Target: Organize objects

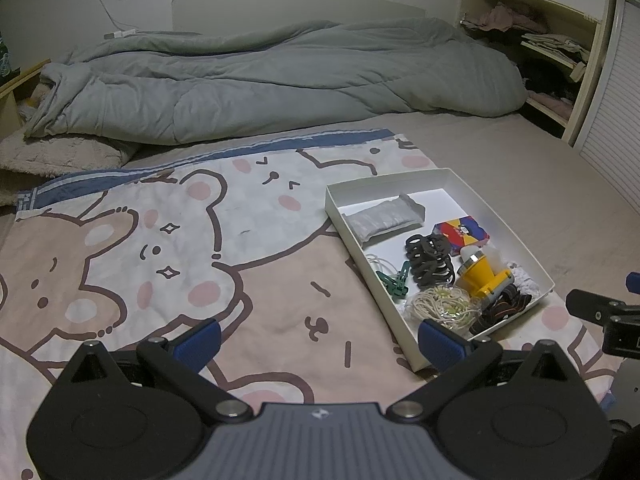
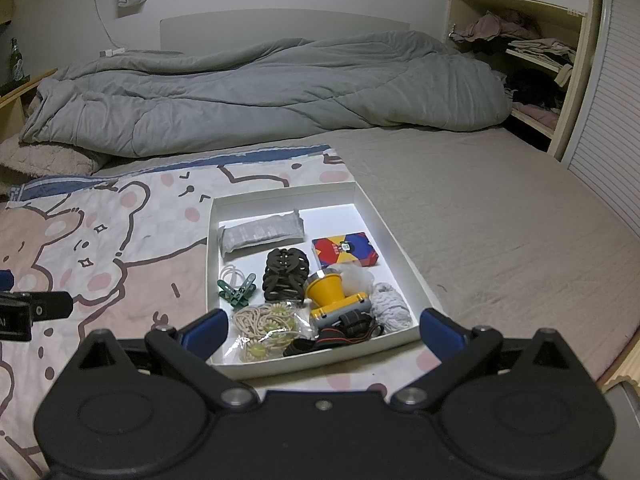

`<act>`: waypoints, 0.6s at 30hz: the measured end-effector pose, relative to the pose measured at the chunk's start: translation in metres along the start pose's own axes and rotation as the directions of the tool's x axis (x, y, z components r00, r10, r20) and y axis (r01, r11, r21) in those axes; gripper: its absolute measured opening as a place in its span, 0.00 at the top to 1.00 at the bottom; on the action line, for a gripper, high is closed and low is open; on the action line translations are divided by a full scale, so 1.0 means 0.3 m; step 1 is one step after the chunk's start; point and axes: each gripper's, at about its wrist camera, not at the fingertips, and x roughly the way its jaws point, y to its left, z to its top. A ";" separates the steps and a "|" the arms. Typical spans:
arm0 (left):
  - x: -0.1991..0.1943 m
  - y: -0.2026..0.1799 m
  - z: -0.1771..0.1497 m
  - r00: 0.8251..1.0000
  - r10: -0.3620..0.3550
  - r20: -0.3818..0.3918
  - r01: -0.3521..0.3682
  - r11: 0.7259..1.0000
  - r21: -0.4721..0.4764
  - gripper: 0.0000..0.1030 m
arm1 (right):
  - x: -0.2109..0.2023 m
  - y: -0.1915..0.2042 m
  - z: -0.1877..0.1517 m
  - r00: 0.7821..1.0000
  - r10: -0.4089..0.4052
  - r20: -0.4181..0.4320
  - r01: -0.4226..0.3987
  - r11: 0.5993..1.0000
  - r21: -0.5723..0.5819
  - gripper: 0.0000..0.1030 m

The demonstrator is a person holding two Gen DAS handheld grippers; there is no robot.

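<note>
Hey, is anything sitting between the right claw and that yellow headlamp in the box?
Partly. The right claw is open at the box's near edge. The headlamp sits just beyond, but its strap and the bag of hair ties lie in front of it. Nothing covers it from above.

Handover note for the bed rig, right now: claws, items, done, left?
Left claw: open, empty, above the bear blanket.
Right claw: open, empty, at the near edge of the white box.
In the box: grey packet, colourful card box, black hair claw clips, green clothespins, yellow headlamp, bagged hair ties, grey yarn.
Done: nothing lies outside the box.
Left: sorting, apparently not begun.
</note>
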 end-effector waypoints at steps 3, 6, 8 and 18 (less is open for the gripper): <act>0.000 0.000 0.000 1.000 -0.002 -0.001 0.002 1.000 0.001 0.00 | 0.001 0.000 -0.002 1.000 0.000 0.000 0.000 1.000 -0.001 0.00; 0.000 0.001 0.000 1.000 -0.001 0.000 0.001 1.000 0.002 0.00 | 0.000 0.002 -0.002 1.000 0.000 0.000 0.000 1.000 -0.002 0.00; 0.003 -0.002 -0.002 1.000 0.001 -0.001 -0.001 1.000 0.003 0.00 | 0.000 0.003 -0.001 1.000 0.001 -0.001 -0.001 1.000 -0.001 0.00; 0.001 -0.002 -0.005 1.000 0.001 0.001 -0.001 1.000 0.010 0.00 | 0.003 0.003 -0.002 1.000 0.005 -0.002 -0.005 1.000 -0.009 0.00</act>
